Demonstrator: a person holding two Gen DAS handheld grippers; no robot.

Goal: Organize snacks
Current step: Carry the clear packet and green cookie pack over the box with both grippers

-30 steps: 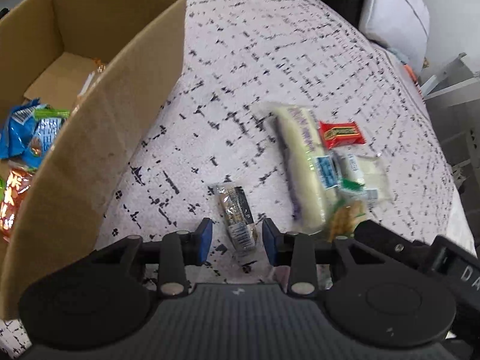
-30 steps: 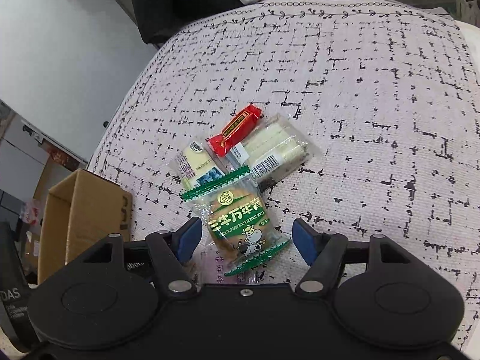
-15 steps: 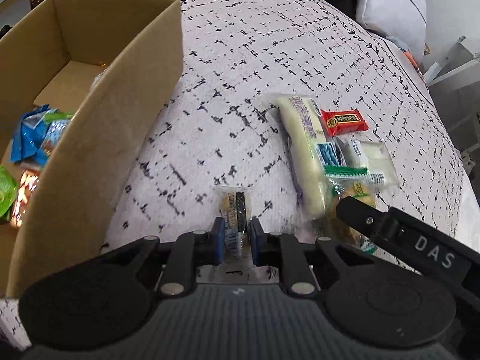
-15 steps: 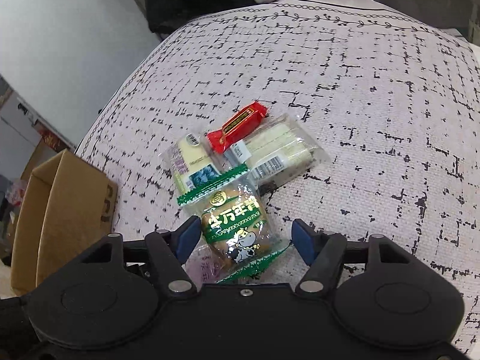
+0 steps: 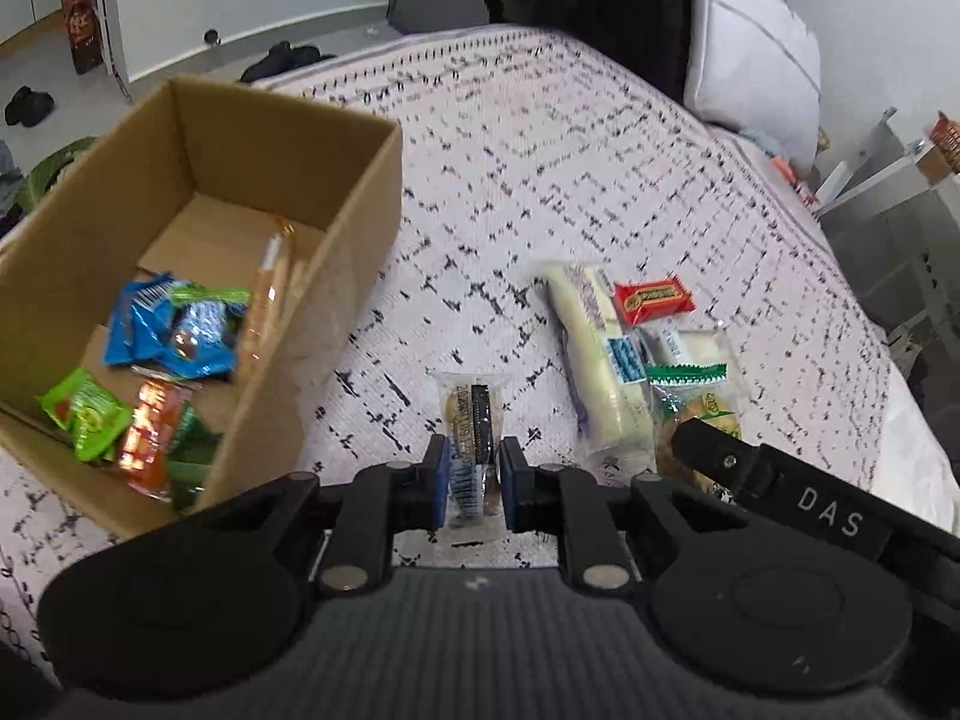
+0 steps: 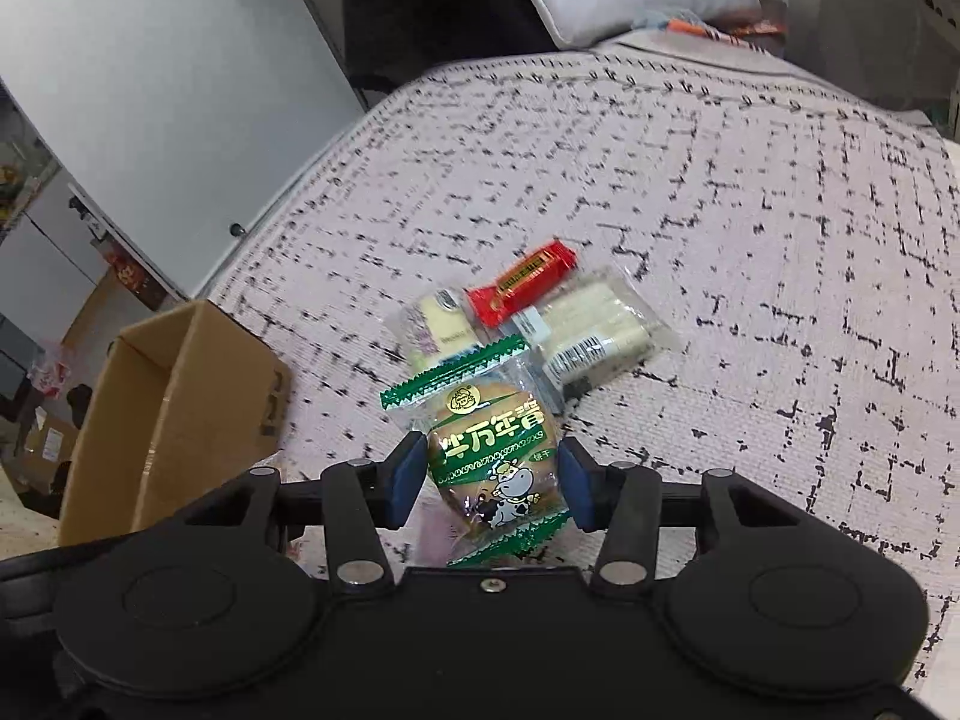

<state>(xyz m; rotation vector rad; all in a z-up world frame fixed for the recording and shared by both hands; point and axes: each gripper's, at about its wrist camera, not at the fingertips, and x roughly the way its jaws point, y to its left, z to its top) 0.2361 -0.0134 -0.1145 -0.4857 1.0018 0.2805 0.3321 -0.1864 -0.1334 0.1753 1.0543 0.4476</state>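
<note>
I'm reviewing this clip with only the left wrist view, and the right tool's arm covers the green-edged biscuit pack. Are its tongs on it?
Observer: Yes. The right tongs are shut on the biscuit pack, with a blue pad against each side.
Operator: Which part of the pack do they hold?
Observer: The near half. The far serrated green edge sticks out beyond the pads.
Operator: Is anything printed on the front?
Observer: A cartoon cow, low on the front between the pads.

You are working in a home bedroom: you are looking at a bed (image 5: 600, 138) under a patterned cover, a grey pillow (image 5: 750, 42) at its head, and shoes (image 5: 27, 105) lying on the floor.
</note>
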